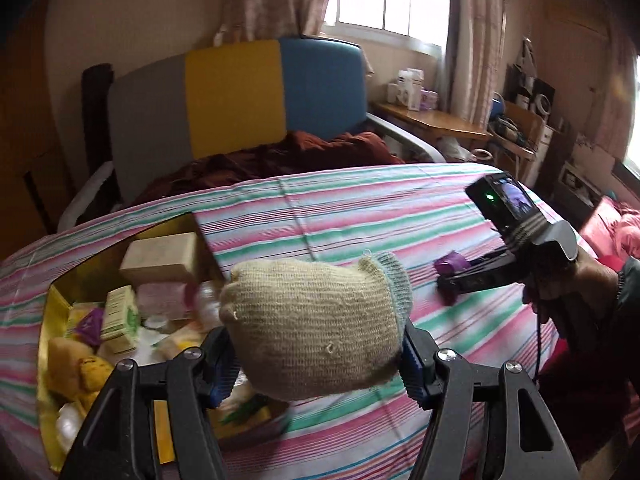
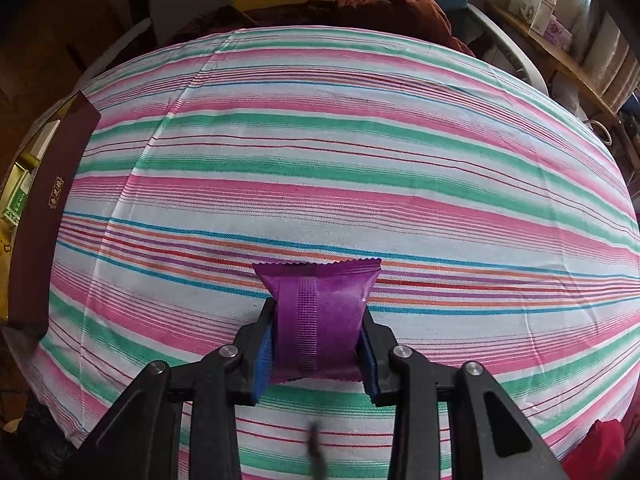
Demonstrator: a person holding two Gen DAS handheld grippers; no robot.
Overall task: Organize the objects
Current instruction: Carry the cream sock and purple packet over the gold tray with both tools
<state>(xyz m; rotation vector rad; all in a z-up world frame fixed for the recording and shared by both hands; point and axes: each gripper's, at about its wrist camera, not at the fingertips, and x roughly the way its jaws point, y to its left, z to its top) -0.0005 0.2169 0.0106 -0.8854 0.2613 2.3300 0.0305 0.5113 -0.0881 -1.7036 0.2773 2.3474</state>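
Observation:
My left gripper [image 1: 316, 356] is shut on a rolled beige knit glove [image 1: 316, 320] and holds it above the striped bedsheet [image 1: 360, 216], just right of the gold box [image 1: 54, 312]. My right gripper [image 2: 316, 344] is shut on a purple snack packet [image 2: 320, 316] just above the sheet [image 2: 320, 140]. The right gripper [image 1: 444, 284] with the purple packet [image 1: 450, 266] also shows in the left wrist view, to the right of the glove.
The gold box holds several small cartons, packets and a yellow plush toy [image 1: 86, 376]. Its dark red wall [image 2: 44, 216] shows at the left of the right wrist view. A tricolour headboard [image 1: 236, 92], brown blanket [image 1: 280, 156] and wooden side table [image 1: 436, 122] lie beyond.

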